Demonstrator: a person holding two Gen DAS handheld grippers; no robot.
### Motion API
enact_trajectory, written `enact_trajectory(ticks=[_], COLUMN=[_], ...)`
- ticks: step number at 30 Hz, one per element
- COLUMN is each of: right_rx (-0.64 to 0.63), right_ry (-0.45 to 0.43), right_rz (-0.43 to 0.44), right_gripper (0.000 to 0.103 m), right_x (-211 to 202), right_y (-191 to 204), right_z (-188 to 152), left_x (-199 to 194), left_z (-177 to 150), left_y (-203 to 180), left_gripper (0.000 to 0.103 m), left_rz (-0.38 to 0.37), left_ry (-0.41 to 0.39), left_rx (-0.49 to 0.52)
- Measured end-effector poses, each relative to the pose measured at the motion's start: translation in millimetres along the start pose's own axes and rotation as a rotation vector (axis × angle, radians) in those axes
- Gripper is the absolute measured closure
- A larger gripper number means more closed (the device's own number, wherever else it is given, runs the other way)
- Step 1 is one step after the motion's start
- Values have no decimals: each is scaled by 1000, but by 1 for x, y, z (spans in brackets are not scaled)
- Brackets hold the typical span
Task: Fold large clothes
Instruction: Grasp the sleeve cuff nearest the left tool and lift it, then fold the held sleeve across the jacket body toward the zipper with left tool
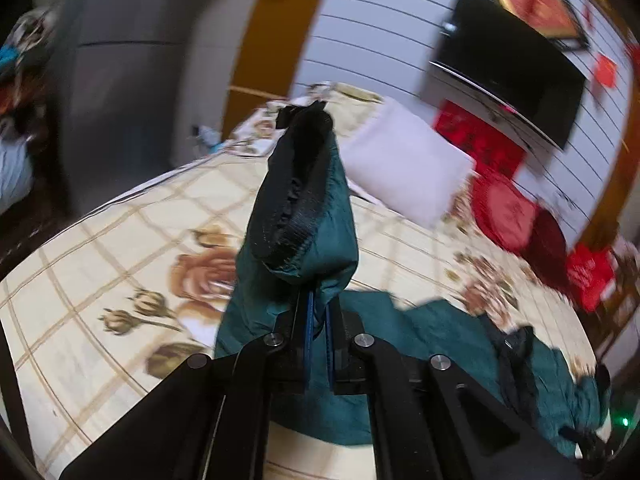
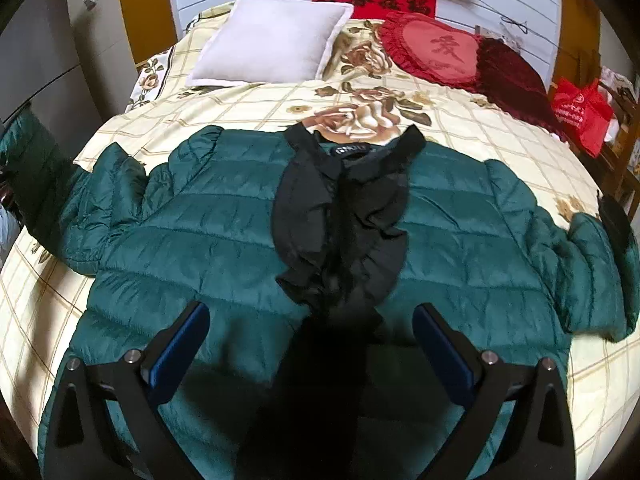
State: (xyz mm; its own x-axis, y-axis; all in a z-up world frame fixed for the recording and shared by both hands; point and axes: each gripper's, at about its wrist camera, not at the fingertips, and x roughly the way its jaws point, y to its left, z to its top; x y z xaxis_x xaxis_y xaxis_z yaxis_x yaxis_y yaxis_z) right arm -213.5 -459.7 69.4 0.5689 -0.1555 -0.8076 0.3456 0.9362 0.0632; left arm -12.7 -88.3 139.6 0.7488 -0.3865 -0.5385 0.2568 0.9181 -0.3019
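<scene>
One green quilted jacket (image 2: 240, 232) lies spread flat across the floral bed (image 2: 480, 120), black collar (image 2: 344, 216) toward the white pillow (image 2: 272, 40) and heart cushion (image 2: 440, 50); a red bag (image 2: 582, 110) sits off the bed's right edge, its contents hidden. Bare bedspread shows beyond the collar and along both sides, while the sleeves reach almost to the bed's edges. The left claw (image 1: 318, 320) is clamped tight on a black-trimmed sleeve cuff (image 1: 298, 208) lifted above the bed, and the right claw (image 2: 312, 344) hangs with jaws wide apart over the jacket's lower front, gripping nothing.
</scene>
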Motion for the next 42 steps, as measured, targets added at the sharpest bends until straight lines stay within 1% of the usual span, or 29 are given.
enact_trajectory(ticks=[2,5,7,13,19,27,32,38,40,42], right_rx=[2,1,6,30,62,68,83,96,99,103], right_ry=[-4,-11,-11,-6,-1,0,16,36,39,38], right_rz=[-7,-21,-30,-63,-76,-85,-91,-97,-95,-89], right_gripper=[0,0,0,0,0,0,0,0,0,0], right_x=[-5,-12,-15,-17,-14,-12,-8,0,1,0], right_y=[-4,-11,-17,-37,-53,-61,-69,-78,-78,-78], right_z=[-3,-6,-7,-9,-15,-21,-26,-31,-31,-31], left_x=[-3,-3,-1,5,11,29,42,57,60,59], left_z=[-7,-21,-29,-55,-85,-130,-150,-164,-167,-166], left_y=[-26,-58,-72,-104,-140,-182,-194,-201,-201,-198], left_gripper=[84,84,83,84,84,83,84,83,79,74], left_rz=[-32,-51,-60,-89,-125,-162,-154,-149,-151,-187], left_ry=[26,57,78,140,198,297,337,391,406,423], left_rx=[36,85,101,100,148,204,236,263,264,236])
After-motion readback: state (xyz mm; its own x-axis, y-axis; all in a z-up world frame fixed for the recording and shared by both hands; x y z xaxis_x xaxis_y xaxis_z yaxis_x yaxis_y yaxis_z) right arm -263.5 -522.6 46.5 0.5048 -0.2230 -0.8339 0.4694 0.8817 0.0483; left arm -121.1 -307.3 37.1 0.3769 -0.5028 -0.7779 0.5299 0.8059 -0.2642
